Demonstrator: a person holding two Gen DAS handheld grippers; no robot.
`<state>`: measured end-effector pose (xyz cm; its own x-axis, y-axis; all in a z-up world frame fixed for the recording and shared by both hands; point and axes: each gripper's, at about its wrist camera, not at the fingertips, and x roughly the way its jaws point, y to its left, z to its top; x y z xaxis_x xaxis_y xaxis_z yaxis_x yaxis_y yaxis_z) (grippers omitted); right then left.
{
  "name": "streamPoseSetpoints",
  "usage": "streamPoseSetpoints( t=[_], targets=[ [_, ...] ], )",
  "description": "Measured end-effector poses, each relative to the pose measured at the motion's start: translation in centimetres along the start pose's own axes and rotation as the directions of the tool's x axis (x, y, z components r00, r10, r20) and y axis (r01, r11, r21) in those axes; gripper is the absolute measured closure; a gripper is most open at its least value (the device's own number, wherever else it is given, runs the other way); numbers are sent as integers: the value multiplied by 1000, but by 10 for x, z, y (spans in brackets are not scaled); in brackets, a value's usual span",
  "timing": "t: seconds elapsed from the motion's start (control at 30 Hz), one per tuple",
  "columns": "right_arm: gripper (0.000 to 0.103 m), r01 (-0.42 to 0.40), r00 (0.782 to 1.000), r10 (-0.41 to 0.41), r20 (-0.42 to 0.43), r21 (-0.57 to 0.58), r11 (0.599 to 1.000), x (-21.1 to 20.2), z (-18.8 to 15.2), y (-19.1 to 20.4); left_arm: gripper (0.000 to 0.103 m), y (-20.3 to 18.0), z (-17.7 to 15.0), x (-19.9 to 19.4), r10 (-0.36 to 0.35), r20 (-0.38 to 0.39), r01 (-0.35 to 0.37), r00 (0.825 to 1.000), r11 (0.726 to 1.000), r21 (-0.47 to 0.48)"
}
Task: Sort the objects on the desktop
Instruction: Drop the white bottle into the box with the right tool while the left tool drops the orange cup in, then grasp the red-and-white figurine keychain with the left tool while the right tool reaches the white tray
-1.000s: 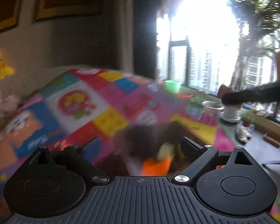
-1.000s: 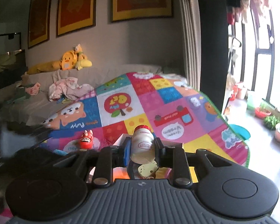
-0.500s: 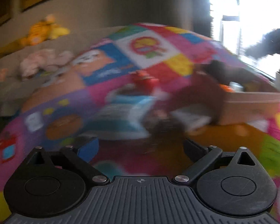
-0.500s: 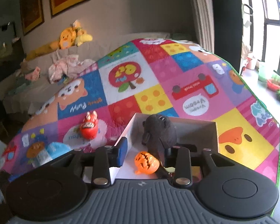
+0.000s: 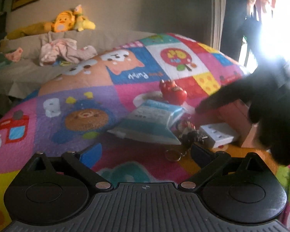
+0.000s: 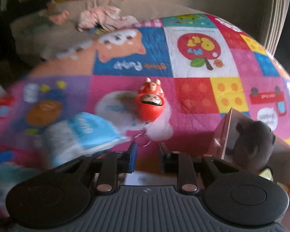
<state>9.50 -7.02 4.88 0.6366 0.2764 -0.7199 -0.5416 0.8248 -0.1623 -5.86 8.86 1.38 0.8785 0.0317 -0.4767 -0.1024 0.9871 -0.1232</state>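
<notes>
Both grippers have swung away from the open cardboard box (image 6: 225,133), where the grey plush toy (image 6: 254,145) now sits; the small bottle clamped in the right gripper (image 6: 146,155) a second ago is gone from its jaws, which stand slightly apart and empty. Left gripper (image 5: 145,153): jaws wide apart, empty, low over the patchwork play mat (image 5: 67,104). Still unsorted on the mat: red daruma-style figurine (image 6: 150,106), light-blue soft tissue pack (image 5: 150,121), small figure keychain with metal ring (image 5: 185,133), white power strip (image 5: 218,135). The right gripper faces the figurine, probably its next pick. Advisable: centre the jaws on the round body below the horns, open wider first, and close gently so it does not roll.
</notes>
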Motion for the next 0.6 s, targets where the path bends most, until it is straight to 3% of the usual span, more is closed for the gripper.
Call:
streamPoseSetpoints(
  t=[0.1, 0.33, 0.4, 0.5, 0.57, 0.6],
  targets=[
    [82, -44, 997, 45, -70, 17, 999, 6, -10, 1, 2, 5, 1, 1, -10, -4, 10, 1000, 999, -36],
    [82, -165, 978, 166, -126, 19, 986, -51, -68, -3, 2, 5, 0, 0, -13, 0, 13, 1000, 999, -33],
    [82, -146, 983, 146, -112, 13, 989, -68, -92, -12, 2, 3, 0, 1, -10, -3, 10, 1000, 1000, -21],
    [82, -19, 999, 18, -48, -20, 1000, -92, -120, -23, 2, -8, 1, 0, -13, 3, 13, 1000, 999, 36],
    [74, 29, 1000, -29, 10, 18, 999, -108, -136, -35, 2, -18, 2, -1, -58, 6, 57, 998, 995, 85],
    [63, 33, 999, -35, 32, 56, 998, -115, -142, -42, 2, -25, 3, -1, -92, 1, 91, 996, 990, 106]
  ],
)
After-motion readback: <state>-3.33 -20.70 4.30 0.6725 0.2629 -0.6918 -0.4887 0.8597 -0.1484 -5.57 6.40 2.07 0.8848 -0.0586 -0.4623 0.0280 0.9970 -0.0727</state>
